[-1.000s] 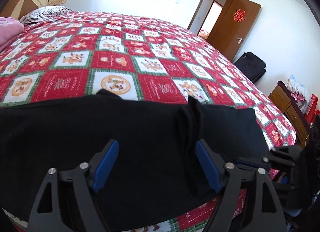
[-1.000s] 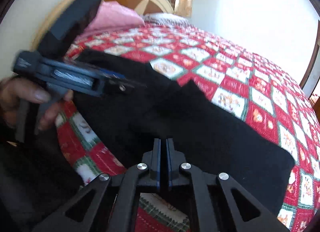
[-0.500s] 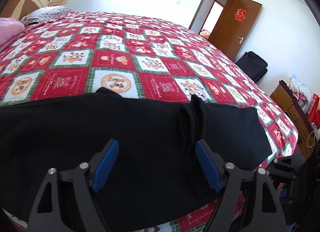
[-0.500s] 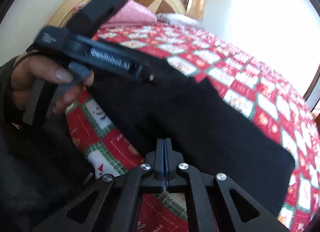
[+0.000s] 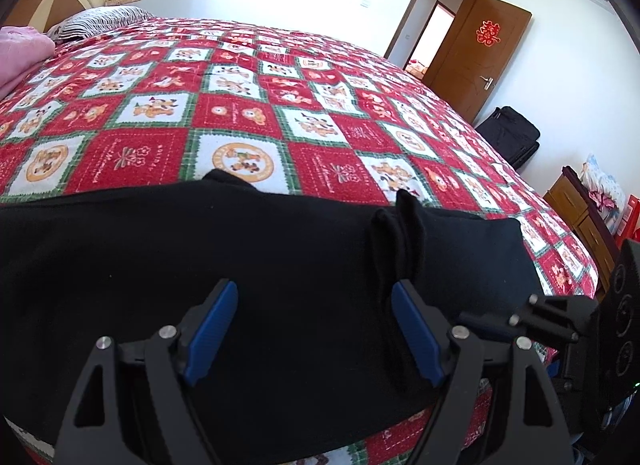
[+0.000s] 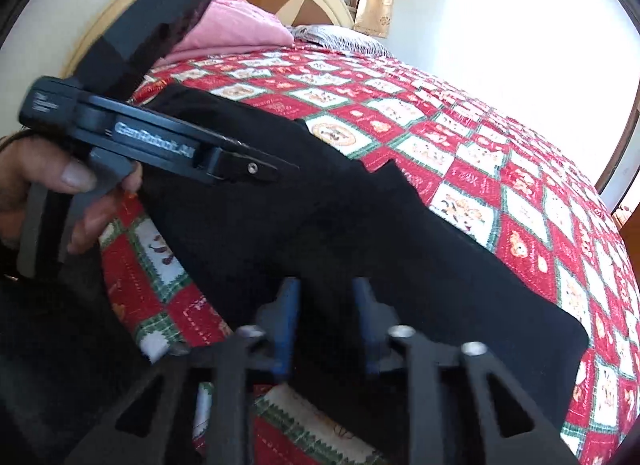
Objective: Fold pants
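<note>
Pants [image 5: 280, 265] cut off at left edge; right gripper [image 6: 326, 321] motion-blurred.

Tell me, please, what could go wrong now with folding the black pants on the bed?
1. The black pants lie close to the edge of the bed, so a pull could drag them off.
2. The raised bunch of fabric near the open left gripper may get folded in as a crease.
3. The open right gripper may pinch only one layer.
</note>
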Motion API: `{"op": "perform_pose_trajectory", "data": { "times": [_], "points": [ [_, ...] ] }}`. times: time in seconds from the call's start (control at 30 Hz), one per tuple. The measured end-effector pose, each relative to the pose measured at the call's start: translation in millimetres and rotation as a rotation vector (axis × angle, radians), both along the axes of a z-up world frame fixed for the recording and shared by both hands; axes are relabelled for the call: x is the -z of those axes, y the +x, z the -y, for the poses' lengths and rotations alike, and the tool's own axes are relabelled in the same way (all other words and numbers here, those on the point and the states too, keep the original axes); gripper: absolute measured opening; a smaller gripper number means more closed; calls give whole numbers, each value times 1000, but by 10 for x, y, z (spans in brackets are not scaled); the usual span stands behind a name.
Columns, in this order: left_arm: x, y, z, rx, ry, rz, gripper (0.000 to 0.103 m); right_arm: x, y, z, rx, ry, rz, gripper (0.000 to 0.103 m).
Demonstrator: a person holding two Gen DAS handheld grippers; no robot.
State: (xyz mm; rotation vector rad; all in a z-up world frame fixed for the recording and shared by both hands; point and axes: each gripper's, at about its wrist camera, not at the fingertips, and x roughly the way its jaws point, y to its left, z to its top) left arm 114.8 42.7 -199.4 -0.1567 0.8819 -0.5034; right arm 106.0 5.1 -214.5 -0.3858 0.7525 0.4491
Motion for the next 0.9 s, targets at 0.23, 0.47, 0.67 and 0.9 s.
{"op": "perform_pose_trajectory", "data": {
  "times": [0.23, 0.47, 0.67, 0.9],
  "points": [
    [-3, 1, -4, -13, -3, 1, 82, -205, -230, 41, -38, 35, 23, 2],
    [-33, -43, 98, 15, 23, 24, 89, 74, -162, 3, -43, 0, 3, 3],
    [-131, -109, 361, 99, 48, 72, 91, -167, -161, 273, -2, 94, -35, 50],
    [36, 28, 511, 58, 215, 72, 94, -299, -83, 965, 204, 200, -41, 51]
  ]
}}
